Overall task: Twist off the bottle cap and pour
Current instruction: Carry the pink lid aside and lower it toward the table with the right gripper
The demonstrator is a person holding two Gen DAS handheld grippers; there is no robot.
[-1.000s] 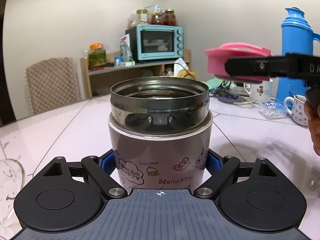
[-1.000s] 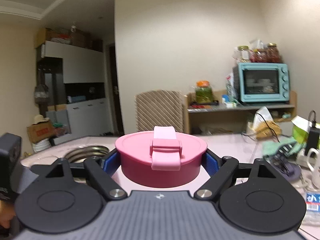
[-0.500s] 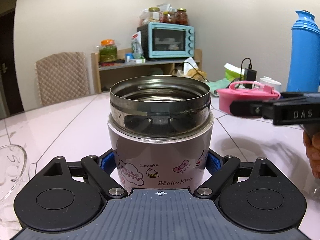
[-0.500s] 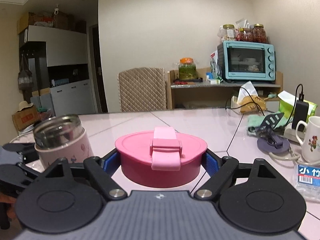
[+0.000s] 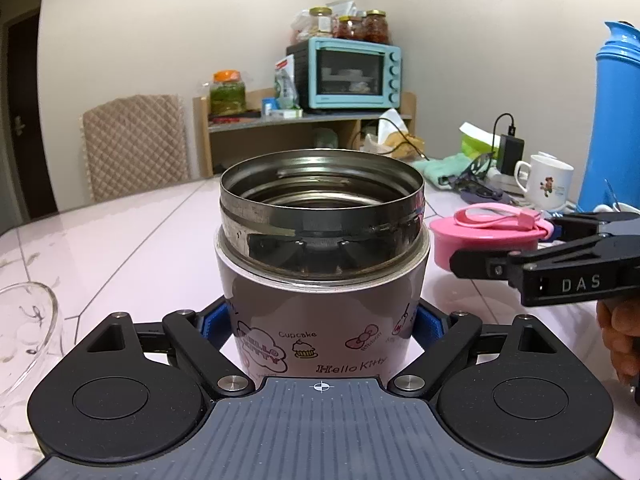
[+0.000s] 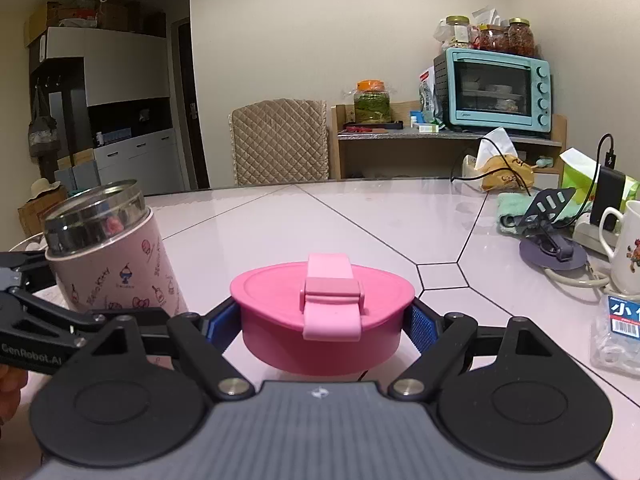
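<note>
- Left wrist view: the left gripper (image 5: 320,322) has the pink jar (image 5: 322,280) between its blue pads, low on the body, and its jaws are opening. The pads appear to touch the sides, though I cannot be sure how firmly. If the grip loosens while the jar is off the table (image 5: 132,240), it can slip or tip. I cannot tell from here whether its base rests on the surface.
- The jar stands upright with its steel mouth uncovered, so the unscrewing looks done. Whether there is liquid inside is not visible; if there is, any tilt before it reaches a vessel spills onto the table.
- Right wrist view: the right gripper (image 6: 320,326) is clamped on the pink cap (image 6: 322,312), its pads pressing on both sides, low over the table just right of the jar. I cannot tell whether the cap touches the surface. Letting go from above could make it roll or flip on its strap.
- The glass bowl (image 5: 24,344) sits at the left edge, near the left gripper. If that is the pouring target, a swing toward it could knock its rim.
- To the right, a mug (image 6: 626,248) and cables (image 6: 568,276) crowd the table; a sliding cap could run into them.
</note>
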